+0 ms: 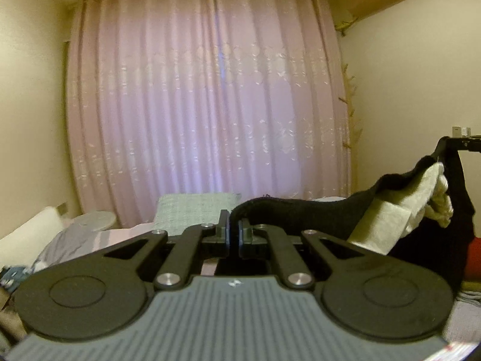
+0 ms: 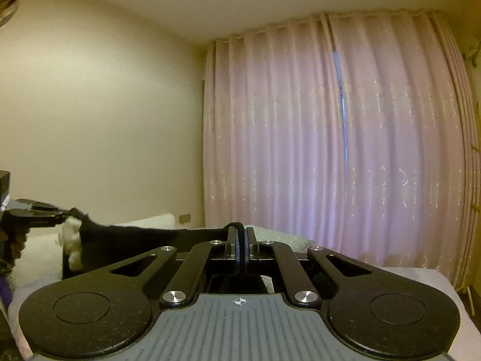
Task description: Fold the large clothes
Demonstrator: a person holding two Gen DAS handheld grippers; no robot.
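Observation:
A large black garment (image 1: 300, 213) with a cream fleecy lining (image 1: 402, 210) hangs stretched in the air between both grippers. My left gripper (image 1: 234, 227) is shut on the garment's top edge, and the cloth runs off to the right. Its other end is pinched by my right gripper (image 1: 443, 146), seen higher at the right edge. In the right wrist view my right gripper (image 2: 241, 236) is shut on the black garment (image 2: 144, 237), which stretches left to my left gripper (image 2: 66, 213). Some cream lining (image 2: 71, 242) shows below that grip. The garment's lower part is hidden.
Pink curtains (image 1: 207, 105) fill the wall ahead. Below lies a bed with a pale sheet (image 2: 421, 276), a grey-green pillow (image 1: 195, 210) and a white pillow (image 1: 27, 234). Something red (image 1: 475, 255) sits at the far right.

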